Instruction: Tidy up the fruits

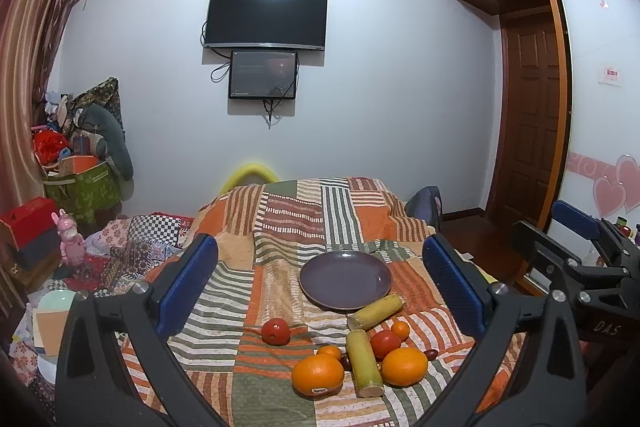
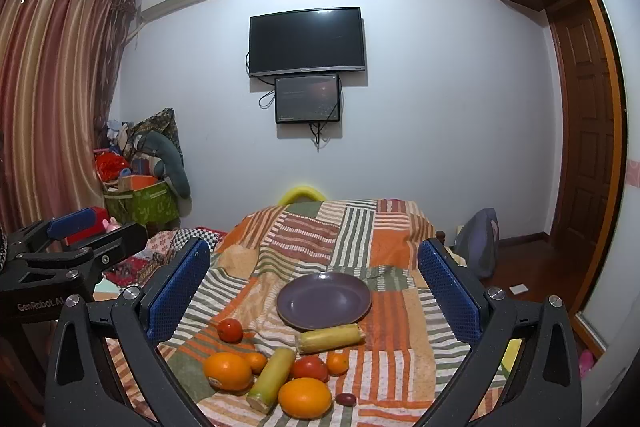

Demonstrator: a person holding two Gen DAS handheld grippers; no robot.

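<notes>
So both grippers are hanging above the near end of a bed, side by side, tilted a bit down toward the fruit. The left gripper (image 1: 320, 291) has its jaws spread wide with nothing between them, and the right gripper (image 2: 314, 295) is the same: wide apart, holding nothing. Each one shows up at the edge of the other's camera.

The fruit sits on a patchwork quilt (image 1: 288, 223) in orange, green and white stripes. A purple plate (image 1: 345, 280) lies on it, bare, just past the pile. Right at the plate's near rim is a yellow-green cane piece (image 1: 375, 311), lying crosswise and looking like it touches the rim. A second cane piece (image 1: 364, 363) lies closer to the cameras, running front to back through the middle of the cluster.

Around that second piece: a big orange (image 1: 318, 375) with a sticker on its left, another big orange (image 1: 404, 367) on its right, a tomato (image 1: 385, 343) just behind that one, and two small oranges, one (image 1: 400, 329) by the tomato and one (image 1: 329, 352) behind the stickered orange. A small dark fruit (image 2: 345, 398), maybe a date, sits at the right edge of the pile. One more tomato (image 1: 275, 331) sits off on its own to the left, apart from the rest.

On the far wall hangs a TV (image 1: 266, 17) with a smaller screen (image 1: 263, 75) under it.
</notes>
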